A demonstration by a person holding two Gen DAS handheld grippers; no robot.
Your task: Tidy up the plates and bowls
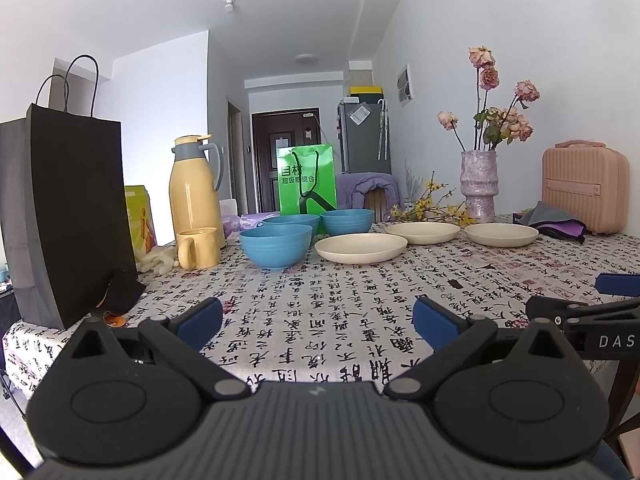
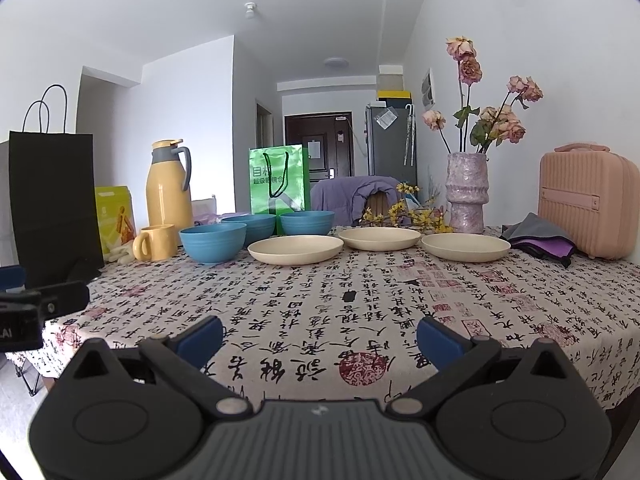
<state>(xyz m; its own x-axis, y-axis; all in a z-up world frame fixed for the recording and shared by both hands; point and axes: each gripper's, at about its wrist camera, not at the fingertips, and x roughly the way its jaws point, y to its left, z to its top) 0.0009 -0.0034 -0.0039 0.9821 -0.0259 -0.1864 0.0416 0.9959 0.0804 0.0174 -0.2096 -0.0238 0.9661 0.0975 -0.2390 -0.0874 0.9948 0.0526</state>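
Three blue bowls stand apart on the far side of the table: a near one [image 1: 276, 246] [image 2: 213, 243], a middle one [image 1: 291, 223] [image 2: 250, 226] and a right one [image 1: 347, 221] [image 2: 307, 222]. Three cream plates lie in a row to their right: left [image 1: 361, 248] [image 2: 295, 249], middle [image 1: 422, 233] [image 2: 379, 238], right [image 1: 501, 234] [image 2: 465, 247]. My left gripper [image 1: 318, 322] is open and empty above the near tablecloth. My right gripper [image 2: 320, 338] is open and empty too, well short of the dishes.
A black paper bag [image 1: 64, 216] stands at the left, with a yellow thermos [image 1: 194, 190], a yellow mug [image 1: 199, 248] and a green bag [image 1: 307, 179] behind the bowls. A vase of dried flowers [image 1: 479, 184] and a pink case [image 1: 584, 188] stand at the right.
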